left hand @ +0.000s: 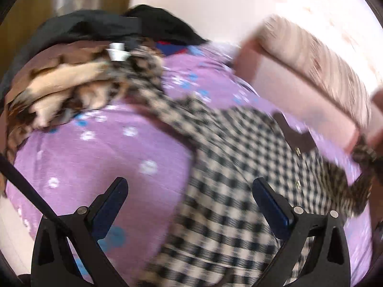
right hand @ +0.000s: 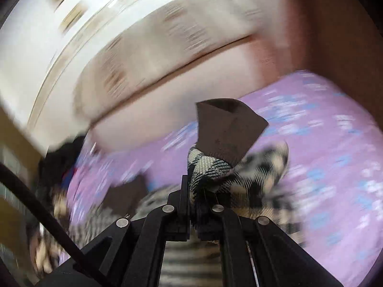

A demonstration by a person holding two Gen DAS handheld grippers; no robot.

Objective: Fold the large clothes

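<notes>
**Right tongs clamped on the checked shirt, left tongs wide over the bed**

My right tongs [right hand: 194, 191] are pinched tight on a bunched fold of the checked shirt [right hand: 215, 169], close to its brown collar [right hand: 227, 131], which stands up just beyond the tips. The cloth I hold is lifted off the purple bedsheet [right hand: 335, 167]; the rest of the shirt trails down and back under the tongs. The right view is heavily blurred, so I can make out little more than a padded headboard [right hand: 155, 59] behind the bed.

My left tongs [left hand: 189, 191] stand wide apart with nothing between the pads. From the left wrist I see the shirt [left hand: 227, 179] spread across the bedsheet [left hand: 107, 155], running under the right-hand finger [left hand: 270, 205], one sleeve stretching toward a heap of brown and cream blankets [left hand: 59, 91]. A brown collar piece [left hand: 296, 134] lies on the shirt's far side. Dark clothes [left hand: 107, 26] are piled behind the blankets.
</notes>
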